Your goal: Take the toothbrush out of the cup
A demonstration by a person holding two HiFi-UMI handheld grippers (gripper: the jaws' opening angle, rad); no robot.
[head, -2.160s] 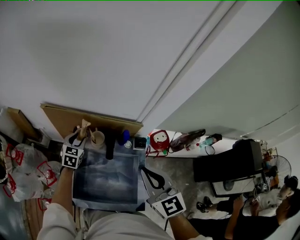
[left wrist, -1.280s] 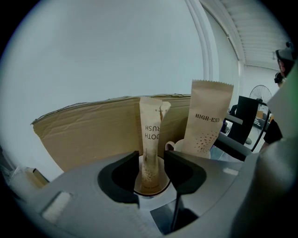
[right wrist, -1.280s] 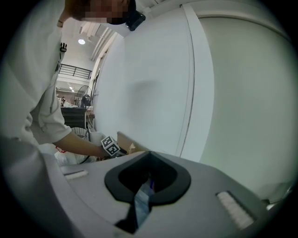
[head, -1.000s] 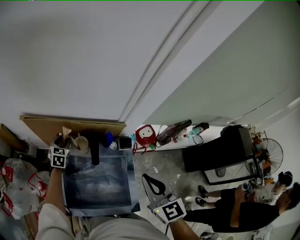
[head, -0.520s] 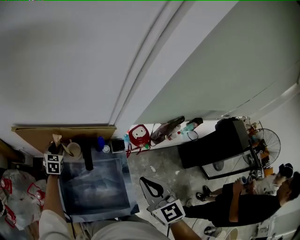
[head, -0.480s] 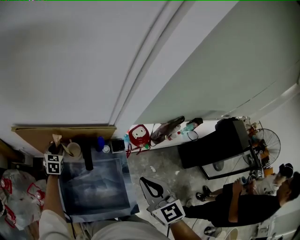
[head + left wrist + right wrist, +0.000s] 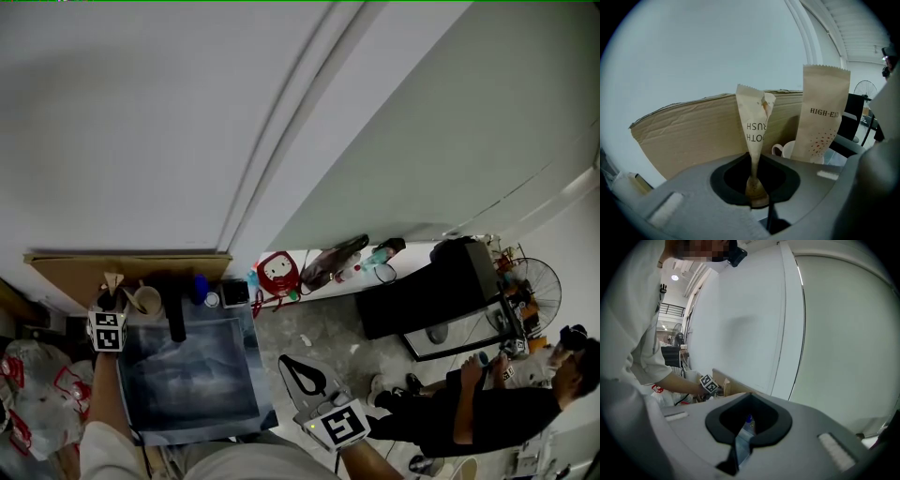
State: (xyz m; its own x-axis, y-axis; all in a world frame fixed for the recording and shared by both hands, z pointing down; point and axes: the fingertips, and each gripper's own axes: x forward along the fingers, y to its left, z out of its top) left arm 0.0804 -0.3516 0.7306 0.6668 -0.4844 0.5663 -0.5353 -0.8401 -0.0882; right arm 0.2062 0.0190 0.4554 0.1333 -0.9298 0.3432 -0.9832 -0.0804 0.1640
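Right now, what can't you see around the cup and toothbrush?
- Cup inside: in the left gripper view, hidden by the second packet and the left gripper body.
- Toothbrush packet below the pinch: the jaws, which have just been closing on it, cover it.
- Head view: both too small to read.

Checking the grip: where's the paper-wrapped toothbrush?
Centre of the left gripper view: brown paper-wrapped toothbrush pinched between just-closed jaws of the left gripper, left of the white cup.

Dim flat light, fisheye-bent edges, dark vignetted corners, soft focus
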